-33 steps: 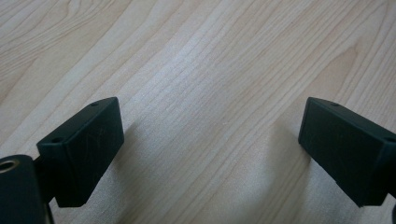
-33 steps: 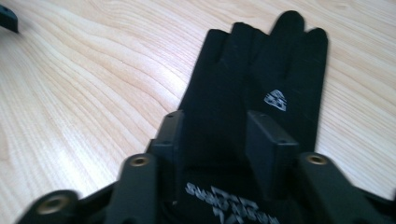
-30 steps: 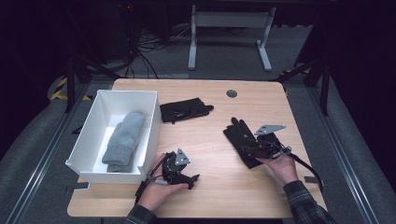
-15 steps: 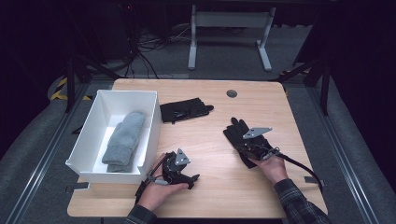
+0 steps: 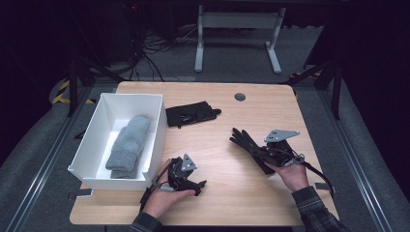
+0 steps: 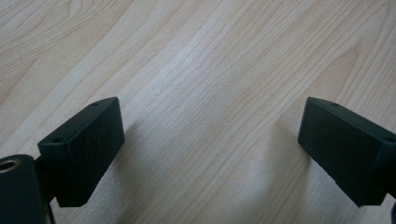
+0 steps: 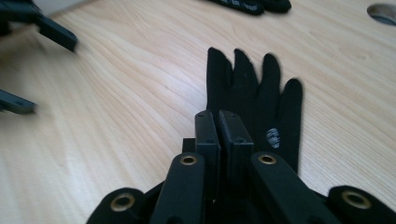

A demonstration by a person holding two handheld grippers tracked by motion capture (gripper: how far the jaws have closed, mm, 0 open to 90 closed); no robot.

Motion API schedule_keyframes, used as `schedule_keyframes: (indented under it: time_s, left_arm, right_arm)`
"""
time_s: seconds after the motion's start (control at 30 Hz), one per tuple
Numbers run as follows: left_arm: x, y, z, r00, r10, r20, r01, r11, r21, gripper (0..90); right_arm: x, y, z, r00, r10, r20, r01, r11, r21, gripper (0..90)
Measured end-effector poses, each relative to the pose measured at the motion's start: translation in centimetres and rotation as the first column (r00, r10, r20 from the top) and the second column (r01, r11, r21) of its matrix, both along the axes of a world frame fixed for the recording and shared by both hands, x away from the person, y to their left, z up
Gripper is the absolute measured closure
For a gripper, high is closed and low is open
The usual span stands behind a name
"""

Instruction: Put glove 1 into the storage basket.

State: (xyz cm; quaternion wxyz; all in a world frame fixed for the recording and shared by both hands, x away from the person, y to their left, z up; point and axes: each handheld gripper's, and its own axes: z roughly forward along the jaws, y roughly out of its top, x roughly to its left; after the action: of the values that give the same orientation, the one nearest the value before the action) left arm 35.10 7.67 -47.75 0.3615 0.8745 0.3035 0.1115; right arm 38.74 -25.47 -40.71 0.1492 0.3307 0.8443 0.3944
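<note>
Right gripper (image 7: 218, 122) is sitting over the near black glove (image 7: 261, 100) w/ its jaws pressed together; whether any fabric is pinched between them can't be told from the right gripper view. That glove is lying flat on the wooden table (image 5: 217, 145), fingers spread toward the centre, on the person's right side. Left gripper (image 5: 191, 186) is resting low at the front edge, jaws spread wide over bare wood, holding nothing. A second black glove (image 5: 191, 114) is lying just beside the white bin (image 5: 159, 104), which already has a grey sock (image 5: 128, 145) inside. Judging by that, the glove is probably bound for the bin; doing it well means confirming a firm pinch at the cuff before lifting, so it isn't dragging or slipping.
</note>
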Motion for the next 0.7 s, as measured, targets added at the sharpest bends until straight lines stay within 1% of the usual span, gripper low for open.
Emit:
schedule_keyframes:
  time_s: [0.1, 0.17, 0.2, 0.23, 0.27, 0.37, 0.4, 0.43, 0.5, 0.57, 0.6, 0.63, 0.7]
  left_arm:
    - [0.0, 0.0, 0.0, 1.0, 0.002, -0.001, -0.002, 1.0, 0.0, 7.5]
    - [0.0, 0.0, 0.0, 1.0, 0.002, -0.001, -0.002, 1.0, 0.0, 7.5]
    - [0.0, 0.0, 0.0, 1.0, 0.003, -0.001, -0.003, 1.0, 0.0, 7.5]
    - [0.0, 0.0, 0.0, 1.0, 0.003, -0.001, -0.003, 1.0, 0.0, 7.5]
    - [0.0, 0.0, 0.0, 1.0, 0.002, -0.001, -0.002, 1.0, 0.0, 7.5]
    - [0.0, 0.0, 0.0, 1.0, 0.003, -0.001, -0.003, 1.0, 0.0, 7.5]
    - [0.0, 0.0, 0.0, 1.0, 0.003, -0.001, -0.003, 1.0, 0.0, 7.5]
    - [0.0, 0.0, 0.0, 1.0, 0.003, -0.001, -0.003, 1.0, 0.0, 7.5]
    - [0.0, 0.0, 0.0, 1.0, 0.002, -0.001, -0.002, 1.0, 0.0, 7.5]
    - [0.0, 0.0, 0.0, 1.0, 0.002, -0.001, -0.002, 1.0, 0.0, 7.5]
    - [0.0, 0.0, 0.0, 1.0, 0.003, -0.001, -0.003, 1.0, 0.0, 7.5]
    - [0.0, 0.0, 0.0, 1.0, 0.003, -0.001, -0.003, 1.0, 0.0, 7.5]
    - [0.0, 0.0, 0.0, 1.0, 0.003, -0.001, -0.003, 1.0, 0.0, 7.6]
  right_arm:
    - [-0.6, -0.1, 1.1, 0.9998, 0.008, 0.019, -0.009, 0.9998, 0.019, 87.6]
    - [-0.9, -0.1, 1.7, 0.9995, 0.016, 0.028, -0.018, 0.9986, 0.051, 87.6]
    - [-0.9, -0.2, 1.9, 0.9995, 0.018, 0.025, -0.02, 0.9977, 0.064, 87.6]
    - [-0.8, -0.2, 1.9, 0.9995, 0.015, 0.028, -0.016, 0.9982, 0.057, 87.5]
    - [-0.7, -0.4, 1.8, 0.9994, 0.001, 0.036, -0.003, 0.9994, 0.035, 87.5]
    - [-0.3, -1.3, 1.6, 0.9987, -0.038, 0.035, 0.037, 0.999, 0.027, 87.4]
    - [-0.3, -1.3, 1.6, 0.9987, -0.038, 0.035, 0.037, 0.999, 0.027, 87.4]
    - [-0.1, -1.7, 1.6, 0.9977, -0.058, 0.034, 0.057, 0.9981, 0.021, 87.4]
    - [0.4, -2.9, 1.3, 0.9951, -0.097, 0.021, 0.097, 0.9952, 0.016, 87.5]
    - [0.6, -3.7, 1.2, 0.992, -0.124, 0.022, 0.124, 0.992, 0.028, 87.5]
    - [0.8, -4.2, 1.1, 0.9906, -0.135, 0.019, 0.135, 0.9906, 0.025, 87.4]
    - [1.0, -4.6, 1.0, 0.9877, -0.155, 0.022, 0.155, 0.9879, 0.007, 87.3]
    - [1.4, -5.2, 0.5, 0.9843, -0.176, 0.016, 0.176, 0.9844, -0.007, 87.3]
